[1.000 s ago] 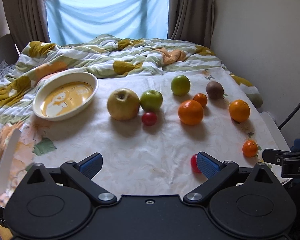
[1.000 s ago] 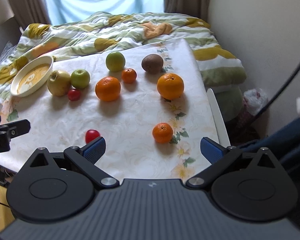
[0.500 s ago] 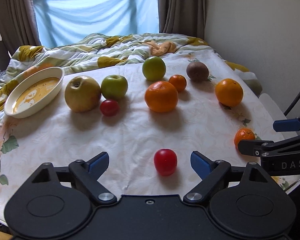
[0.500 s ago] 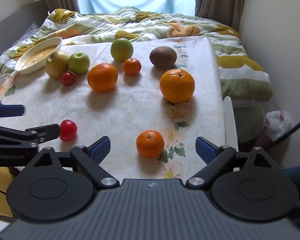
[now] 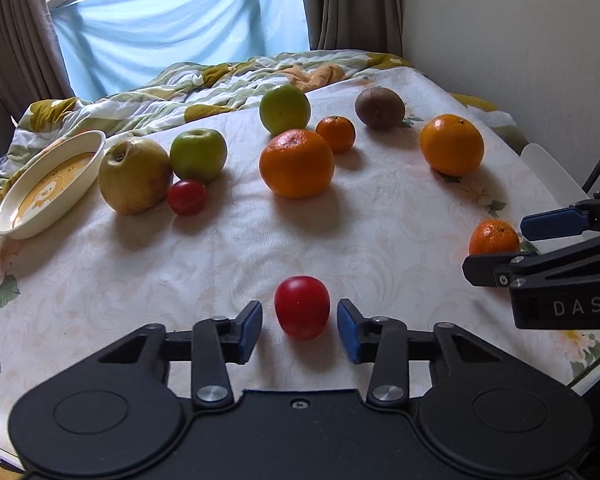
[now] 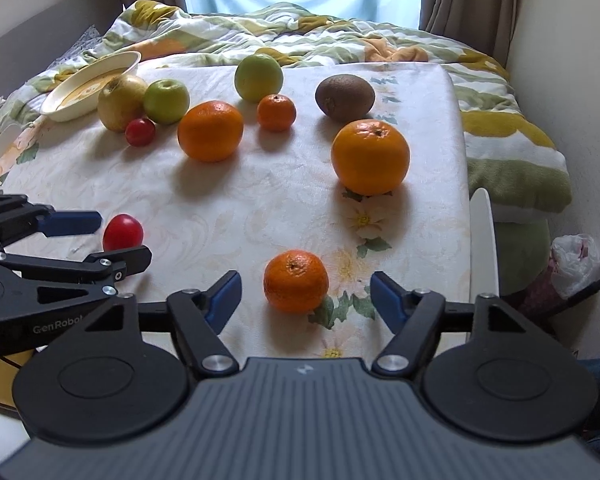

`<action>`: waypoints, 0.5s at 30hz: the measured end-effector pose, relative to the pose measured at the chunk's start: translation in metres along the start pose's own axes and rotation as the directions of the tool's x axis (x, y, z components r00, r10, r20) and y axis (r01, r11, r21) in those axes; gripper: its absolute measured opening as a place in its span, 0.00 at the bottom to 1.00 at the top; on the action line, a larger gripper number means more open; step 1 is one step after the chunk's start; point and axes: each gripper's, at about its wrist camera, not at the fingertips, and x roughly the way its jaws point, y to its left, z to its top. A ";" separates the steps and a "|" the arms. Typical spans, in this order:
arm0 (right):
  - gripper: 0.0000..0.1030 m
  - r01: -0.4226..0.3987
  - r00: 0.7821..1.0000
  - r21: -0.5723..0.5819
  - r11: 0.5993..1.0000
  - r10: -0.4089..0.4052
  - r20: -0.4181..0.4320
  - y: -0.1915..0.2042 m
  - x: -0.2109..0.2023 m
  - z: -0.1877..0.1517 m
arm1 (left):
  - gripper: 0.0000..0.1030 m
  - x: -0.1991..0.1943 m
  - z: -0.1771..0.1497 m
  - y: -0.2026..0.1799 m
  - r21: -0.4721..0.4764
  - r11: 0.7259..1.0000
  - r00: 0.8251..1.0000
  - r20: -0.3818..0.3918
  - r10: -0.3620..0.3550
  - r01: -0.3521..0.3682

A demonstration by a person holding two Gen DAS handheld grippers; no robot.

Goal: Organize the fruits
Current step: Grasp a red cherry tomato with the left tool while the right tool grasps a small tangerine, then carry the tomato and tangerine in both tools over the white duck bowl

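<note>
My left gripper [image 5: 300, 324] is open, its blue pads on either side of a red tomato [image 5: 301, 306] on the cloth, a small gap on each side. My right gripper [image 6: 305, 295] is open around a small mandarin [image 6: 295, 281], not touching it. Farther back lie two large oranges [image 5: 296, 163] [image 5: 451, 144], another mandarin [image 5: 335, 133], a kiwi [image 5: 379, 107], two green apples [image 5: 197, 154] [image 5: 285, 109], a yellowish apple [image 5: 135, 175] and a second tomato [image 5: 187, 197]. A cream bowl [image 5: 40, 200] sits at the far left.
The fruits lie on a floral cloth [image 5: 220, 264] over a bed. A rumpled quilt [image 6: 300, 36] lies behind. A wall is on the right, a curtained window at the back. The cloth's right edge [image 6: 464, 200] drops off beside a white slat.
Both grippers have moved forward and lower. The left jaws narrowed and now flank the red tomato. The right jaws now flank the small mandarin.
</note>
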 end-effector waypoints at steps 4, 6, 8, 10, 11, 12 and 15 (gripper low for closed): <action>0.75 -0.015 1.000 0.004 1.000 0.015 -0.001 0.000 0.003 0.000 | 0.38 0.001 0.001 0.001 -0.020 1.000 1.000 -0.007 -0.010 0.010; 0.71 -0.018 1.000 -0.003 1.000 0.018 0.000 0.001 0.003 -0.001 | 0.32 0.001 0.001 0.001 -0.029 0.999 1.000 -0.008 -0.015 0.015; 0.62 -0.022 1.000 -0.003 1.000 0.022 -0.002 0.002 0.003 -0.001 | 0.32 0.001 0.001 0.001 -0.033 0.999 1.000 -0.007 -0.016 0.015; 0.50 -0.018 1.000 -0.007 1.000 0.018 -0.004 0.003 0.003 -0.001 | 0.31 0.001 0.001 0.002 -0.040 0.999 1.000 -0.006 -0.019 0.018; 0.49 -0.015 1.000 -0.013 1.000 0.015 -0.005 0.004 0.003 -0.001 | 0.31 0.000 0.001 0.002 -0.042 0.999 1.000 -0.006 -0.020 0.019; 0.49 -0.011 1.000 -0.018 1.000 0.011 -0.003 0.004 0.002 -0.001 | 0.31 -0.001 0.001 0.003 -0.043 0.999 1.000 -0.005 -0.021 0.021; 0.49 -0.011 1.000 -0.021 1.000 0.011 -0.003 0.005 0.001 0.000 | 0.31 -0.005 0.003 0.005 -0.049 0.999 1.000 0.002 -0.022 0.022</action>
